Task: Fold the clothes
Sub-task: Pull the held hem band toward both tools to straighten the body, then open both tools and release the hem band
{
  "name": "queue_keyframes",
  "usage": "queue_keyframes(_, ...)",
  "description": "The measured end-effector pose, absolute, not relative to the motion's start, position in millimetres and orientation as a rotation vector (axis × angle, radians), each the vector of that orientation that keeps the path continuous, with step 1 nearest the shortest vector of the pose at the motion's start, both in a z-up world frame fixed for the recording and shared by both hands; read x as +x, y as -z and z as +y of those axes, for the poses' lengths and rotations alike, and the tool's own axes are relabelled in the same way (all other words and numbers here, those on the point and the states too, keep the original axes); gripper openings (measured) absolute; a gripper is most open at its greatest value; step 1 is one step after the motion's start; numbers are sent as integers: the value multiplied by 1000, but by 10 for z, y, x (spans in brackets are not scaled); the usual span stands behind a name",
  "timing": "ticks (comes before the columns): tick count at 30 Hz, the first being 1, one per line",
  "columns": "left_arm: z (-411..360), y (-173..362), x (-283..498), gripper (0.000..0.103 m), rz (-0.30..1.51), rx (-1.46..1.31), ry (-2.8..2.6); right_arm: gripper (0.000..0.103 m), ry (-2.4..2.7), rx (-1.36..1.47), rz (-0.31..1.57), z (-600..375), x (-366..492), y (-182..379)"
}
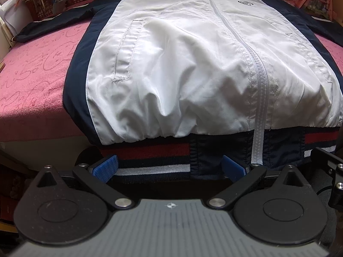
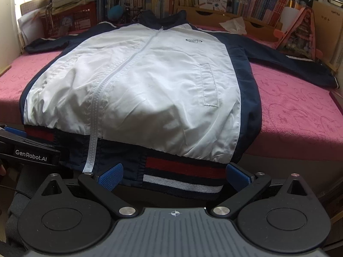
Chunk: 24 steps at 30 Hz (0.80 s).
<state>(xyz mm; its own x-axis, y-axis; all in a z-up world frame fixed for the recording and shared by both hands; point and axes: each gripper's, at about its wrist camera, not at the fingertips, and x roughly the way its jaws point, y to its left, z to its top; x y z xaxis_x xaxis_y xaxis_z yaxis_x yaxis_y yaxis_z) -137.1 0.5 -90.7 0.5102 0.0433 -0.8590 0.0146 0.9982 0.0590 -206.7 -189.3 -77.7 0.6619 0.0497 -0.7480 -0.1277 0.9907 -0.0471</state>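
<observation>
Jacket (image 2: 137,81) position: spread flat and face-up on the pink textured cover (image 2: 300,111) of the bed, zipper (image 2: 137,57) closed, collar toward the bookshelf (image 2: 246,0), both sleeves extended sideways. The striped hem band (image 1: 154,156) hangs over the near edge of the bed.

Task status: no fold is visible — body and sleeves lie at full spread. This arrangement fits a garment laid out for folding; it equally fits one opened out again. All folds remain to be made, as judged from the layout.

Left gripper (image 1: 169,167): jaws wide apart, blue pads on either side of the hem band, left of the zipper. Right gripper (image 2: 173,175): jaws likewise wide apart, straddling the red-and-white hem stripe right of the zipper. Neither is clamped on cloth.

Materials: white front panels are thin, smooth woven shell fabric — it creases and puffs above the hem. Navy side panels and sleeves (image 2: 289,62) match. Hem band is ribbed knit, thicker and elastic. A slit pocket (image 2: 209,85) is stitched into each front panel.
</observation>
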Motion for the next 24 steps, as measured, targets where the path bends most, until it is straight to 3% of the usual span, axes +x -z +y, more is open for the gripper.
queue_keyframes(7,-3,915,-1323,103,1044,66,-18,103,-61,-101,851,-1933,-2031,776)
queue_keyframes(14,7,842,-1277,103,1027,55,-22,103,-56,-34,722,-2248,-1891,627)
queue_keyframes(19,138,542,-1169,103,883,11,-45,103,-54,14,628,-2478,-1789,517)
queue_keyframes(24,270,366,-825,103,768,-25,-105,103,119,288,464,-3561,-1150,384)
